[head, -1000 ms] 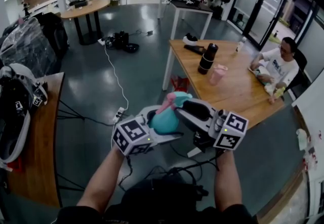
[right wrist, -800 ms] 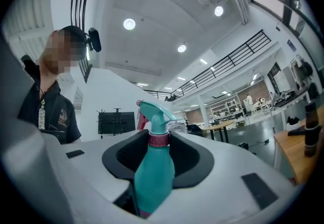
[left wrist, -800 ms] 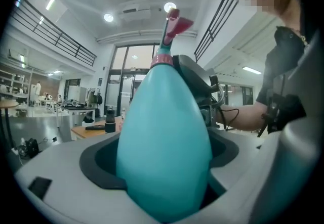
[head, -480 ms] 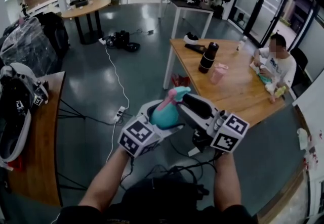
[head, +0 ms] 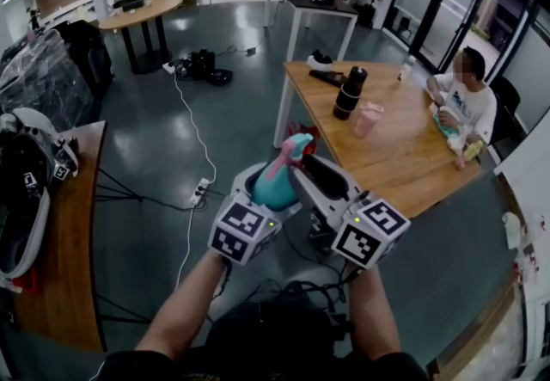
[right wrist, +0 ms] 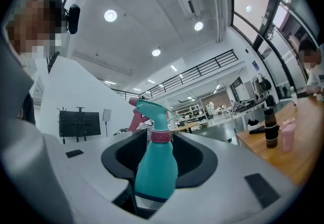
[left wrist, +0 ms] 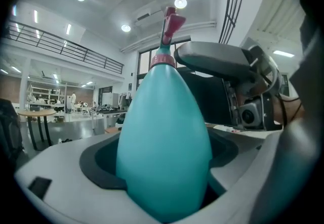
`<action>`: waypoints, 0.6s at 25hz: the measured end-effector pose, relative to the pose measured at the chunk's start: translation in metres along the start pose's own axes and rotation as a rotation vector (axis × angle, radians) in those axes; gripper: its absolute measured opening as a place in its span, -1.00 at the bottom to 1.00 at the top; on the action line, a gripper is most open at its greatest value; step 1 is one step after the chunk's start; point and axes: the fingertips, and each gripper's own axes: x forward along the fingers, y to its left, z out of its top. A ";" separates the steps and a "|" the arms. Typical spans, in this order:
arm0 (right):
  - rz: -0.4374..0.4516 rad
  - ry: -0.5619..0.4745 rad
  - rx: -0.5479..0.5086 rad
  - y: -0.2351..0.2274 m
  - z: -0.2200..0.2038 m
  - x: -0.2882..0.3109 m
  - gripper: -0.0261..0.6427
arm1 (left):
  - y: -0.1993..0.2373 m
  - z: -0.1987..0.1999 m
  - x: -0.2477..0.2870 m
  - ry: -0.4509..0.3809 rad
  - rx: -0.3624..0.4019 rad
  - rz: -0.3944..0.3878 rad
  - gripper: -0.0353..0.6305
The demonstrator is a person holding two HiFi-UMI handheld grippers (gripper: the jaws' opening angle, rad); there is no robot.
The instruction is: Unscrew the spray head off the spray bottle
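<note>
A wooden table [head: 404, 164] stands at the right. On it are an upright black flask [head: 348, 94], a pink cup [head: 368, 120] just beside the flask, and a flat black item [head: 326, 78] near the far edge. A seated person [head: 460, 104] is at the table's right side. A round table [head: 142, 14] stands at upper left. A white cable [head: 191, 125] runs across the floor to a power strip [head: 203, 193]. A wooden desk [head: 73, 259] at the left edge carries a black bag [head: 21, 199].
</note>
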 end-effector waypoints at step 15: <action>0.258 0.021 -0.063 0.017 0.007 -0.014 -0.52 | -0.037 0.012 -0.014 -0.050 0.009 -0.299 0.44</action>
